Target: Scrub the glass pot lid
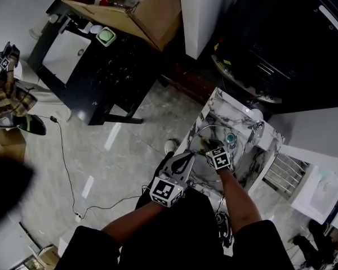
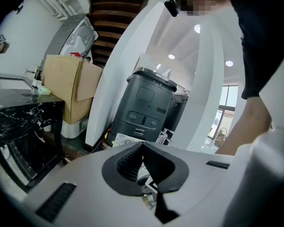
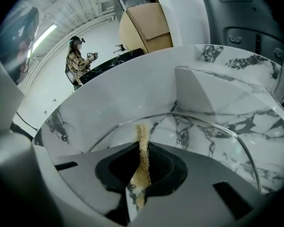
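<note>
Down in the marble sink (image 3: 213,91) the glass pot lid (image 3: 199,136) is lying pretty flat, its metal rim curving right across the right gripper view. The right gripper (image 3: 142,151) has its jaws clamped on a thin tan scrub pad (image 3: 142,143), seen edge-on, and the pad's tip is sitting right at the lid's near rim. The left gripper (image 2: 143,148) has its jaws closed together, and I can't spot anything between them. In the head view it's at the sink's near edge, just beside the right one. The left gripper view is aimed out at the room: a cardboard box (image 2: 61,86) on a black table and a big grey bin (image 2: 146,108). There's also a person in a plaid shirt (image 3: 77,60) standing way off in the back.
</note>
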The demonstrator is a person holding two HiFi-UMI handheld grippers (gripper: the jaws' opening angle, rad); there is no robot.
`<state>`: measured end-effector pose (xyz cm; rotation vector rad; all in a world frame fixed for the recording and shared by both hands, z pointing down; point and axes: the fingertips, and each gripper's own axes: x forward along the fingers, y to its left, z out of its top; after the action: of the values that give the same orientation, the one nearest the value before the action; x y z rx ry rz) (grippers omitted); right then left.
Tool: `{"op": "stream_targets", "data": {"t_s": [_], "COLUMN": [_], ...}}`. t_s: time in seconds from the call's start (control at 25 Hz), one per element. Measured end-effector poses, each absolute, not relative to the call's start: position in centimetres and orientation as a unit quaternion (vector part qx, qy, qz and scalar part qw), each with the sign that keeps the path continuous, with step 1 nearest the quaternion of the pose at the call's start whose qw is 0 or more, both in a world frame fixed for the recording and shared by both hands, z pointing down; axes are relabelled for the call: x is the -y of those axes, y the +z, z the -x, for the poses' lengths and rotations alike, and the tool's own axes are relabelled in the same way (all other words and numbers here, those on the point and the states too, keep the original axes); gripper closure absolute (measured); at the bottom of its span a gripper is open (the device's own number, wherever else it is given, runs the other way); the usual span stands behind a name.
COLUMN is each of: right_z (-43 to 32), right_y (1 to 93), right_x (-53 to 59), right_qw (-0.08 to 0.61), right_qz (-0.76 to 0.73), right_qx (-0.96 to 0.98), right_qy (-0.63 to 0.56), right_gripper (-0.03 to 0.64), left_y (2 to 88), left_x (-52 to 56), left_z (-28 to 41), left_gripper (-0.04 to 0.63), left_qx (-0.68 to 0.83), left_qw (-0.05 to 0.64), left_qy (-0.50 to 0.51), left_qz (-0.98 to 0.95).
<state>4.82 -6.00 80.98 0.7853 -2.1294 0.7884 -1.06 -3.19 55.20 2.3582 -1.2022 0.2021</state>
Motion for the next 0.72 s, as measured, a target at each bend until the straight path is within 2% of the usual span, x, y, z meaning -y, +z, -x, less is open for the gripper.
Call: {"op": "stream_targets", "data": {"t_s": [0.72], "right_z": [-10.8], "right_y": [81.2], "right_x": [8.7], "right_qw": [0.361], "right_qz": [-0.397], "right_qx": [0.785], "right_qy": [0.309], "right_gripper": [0.563], "left_y": [54.8], "left_x": [3.3], "left_z": [0.6], "left_gripper": [0.58], "left_qx": [0.432], "left_qw": [0.243], "left_qy": [0.074], "left_qz": [-0.865]}}
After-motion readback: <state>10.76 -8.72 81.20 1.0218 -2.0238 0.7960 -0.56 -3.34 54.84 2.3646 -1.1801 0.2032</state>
